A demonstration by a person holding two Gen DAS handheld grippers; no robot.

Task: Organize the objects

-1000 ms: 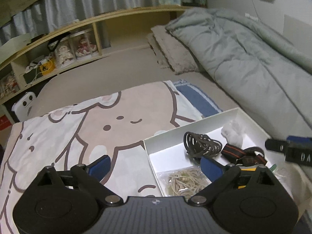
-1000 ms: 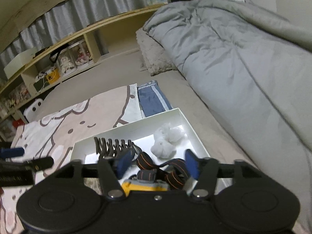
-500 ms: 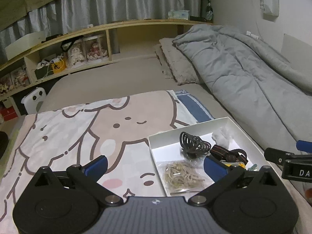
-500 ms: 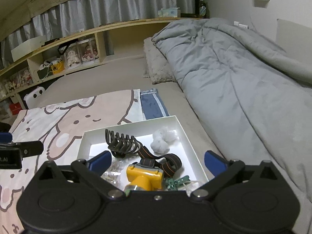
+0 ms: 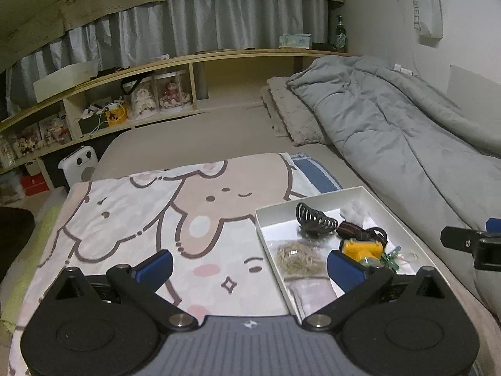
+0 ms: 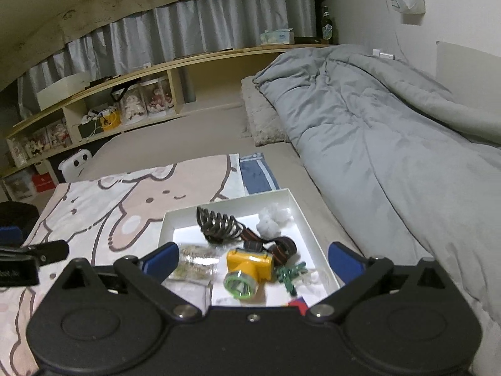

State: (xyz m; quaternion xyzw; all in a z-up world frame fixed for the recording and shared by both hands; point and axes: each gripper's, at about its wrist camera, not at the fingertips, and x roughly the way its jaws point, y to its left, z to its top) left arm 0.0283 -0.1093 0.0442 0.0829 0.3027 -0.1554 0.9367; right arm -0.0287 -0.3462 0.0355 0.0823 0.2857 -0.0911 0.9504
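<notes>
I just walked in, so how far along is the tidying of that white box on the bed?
Done: headlamp, hair claw, rubber bands and cotton lie in the white box. In hand: nothing; left gripper and right gripper hover open. Left: unclear; nothing loose shows outside.

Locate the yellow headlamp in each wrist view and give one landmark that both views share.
Left wrist view: the yellow headlamp lies in the white box, right of centre, just above the left gripper's right fingertip.
Right wrist view: the headlamp lies near the middle of the box, low in the picture, lens toward the camera.
Shared landmark: the black claw hair clip, just behind the headlamp in both views.
</notes>
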